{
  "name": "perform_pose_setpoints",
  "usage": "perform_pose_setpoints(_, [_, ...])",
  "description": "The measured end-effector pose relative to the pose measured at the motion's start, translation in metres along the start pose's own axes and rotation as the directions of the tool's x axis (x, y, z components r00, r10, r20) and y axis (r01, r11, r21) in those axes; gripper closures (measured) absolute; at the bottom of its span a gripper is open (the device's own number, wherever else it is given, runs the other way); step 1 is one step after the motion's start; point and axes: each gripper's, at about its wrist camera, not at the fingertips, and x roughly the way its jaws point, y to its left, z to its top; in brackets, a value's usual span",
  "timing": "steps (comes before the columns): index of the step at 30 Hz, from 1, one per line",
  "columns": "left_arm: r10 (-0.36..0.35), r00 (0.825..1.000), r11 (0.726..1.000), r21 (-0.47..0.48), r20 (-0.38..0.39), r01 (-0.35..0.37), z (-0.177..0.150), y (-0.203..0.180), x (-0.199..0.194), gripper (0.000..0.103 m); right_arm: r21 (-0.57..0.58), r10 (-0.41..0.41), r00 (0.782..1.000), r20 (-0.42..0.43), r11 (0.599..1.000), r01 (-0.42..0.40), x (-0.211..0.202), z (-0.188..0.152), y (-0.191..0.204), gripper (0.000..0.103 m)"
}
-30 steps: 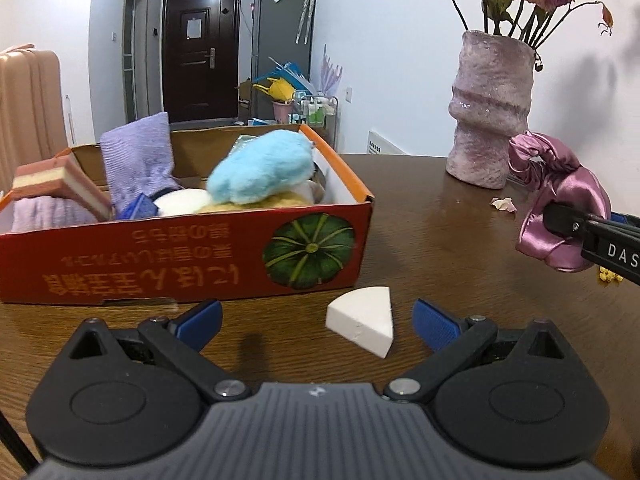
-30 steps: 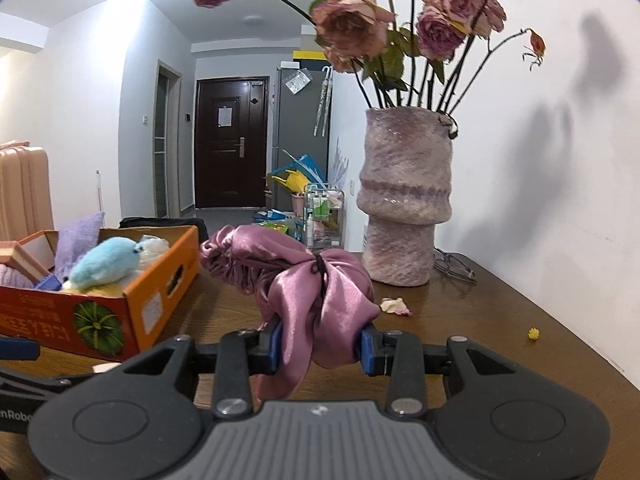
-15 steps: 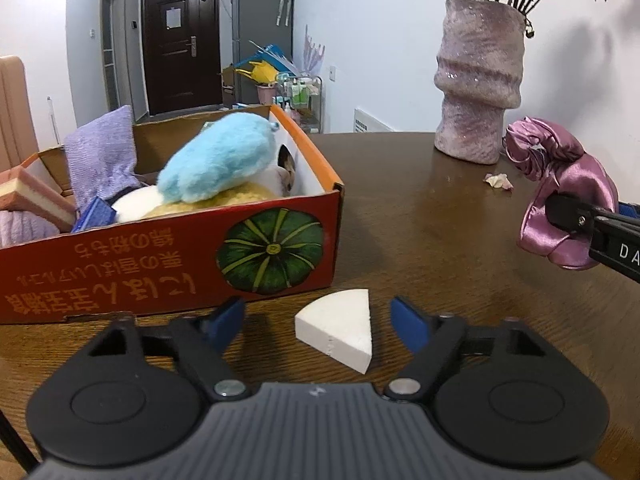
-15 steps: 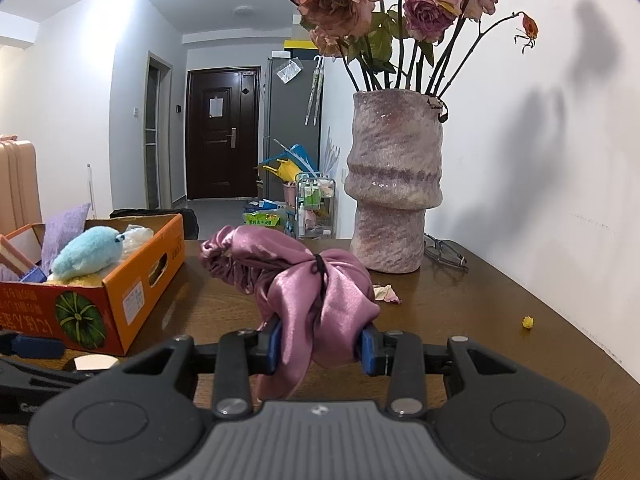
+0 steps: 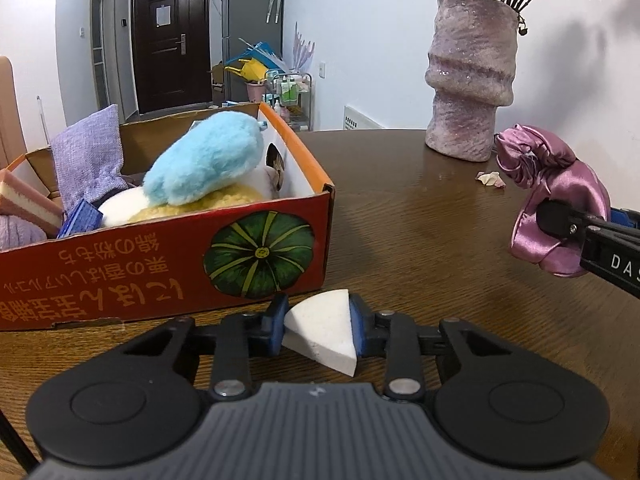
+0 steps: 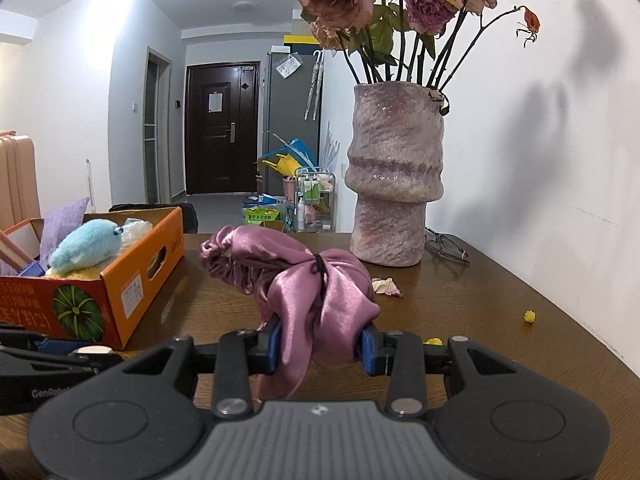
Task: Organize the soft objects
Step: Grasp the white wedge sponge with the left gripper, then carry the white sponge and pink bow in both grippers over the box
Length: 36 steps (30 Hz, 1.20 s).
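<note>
Two tools gripping, left tool (image 5: 318, 330) clamping white sponge wedge (image 5: 322, 330), right tool (image 6: 320, 346) pinching pink satin scrunchie (image 6: 316, 292)

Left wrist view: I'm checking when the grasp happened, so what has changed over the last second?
The left tongs have just been closing and now pinch the white sponge wedge, which lay between their open pads a second ago. The wedge has not moved off the table, in front of the orange box. Unchanged: the right tongs stay shut on the purple satin scrunchie; the box contents and the vase are as before.
</note>
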Motion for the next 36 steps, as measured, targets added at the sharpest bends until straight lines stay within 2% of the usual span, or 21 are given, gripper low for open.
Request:
perform_pose_setpoints(5, [-0.003, 1.0, 1.0, -0.001, 0.015, 0.003, -0.001, 0.001, -0.004, 0.072, -0.002, -0.003, 1.0, 0.001, 1.0, 0.003, 0.0, 0.0, 0.0, 0.067])
perform_pose_setpoints(16, [0.031, 0.992, 0.999, -0.03, 0.124, -0.028, 0.001, 0.007, -0.031, 0.072, 0.003, -0.009, 0.999, 0.048, 1.0, 0.009, -0.011, -0.001, 0.009, 0.067])
perform_pose_setpoints(26, [0.046, 0.978, 0.997, -0.062, 0.202, -0.034, -0.003, 0.023, -0.062, 0.072, -0.002, 0.0, 0.995, 0.099, 1.0, 0.0, -0.027, 0.0, 0.038, 0.067])
perform_pose_setpoints(36, [0.077, 0.963, 0.989, -0.14, 0.26, -0.041, -0.005, 0.06, -0.096, 0.072, 0.007, 0.031, 0.99, 0.14, 0.999, -0.033, -0.044, 0.002, 0.08, 0.067])
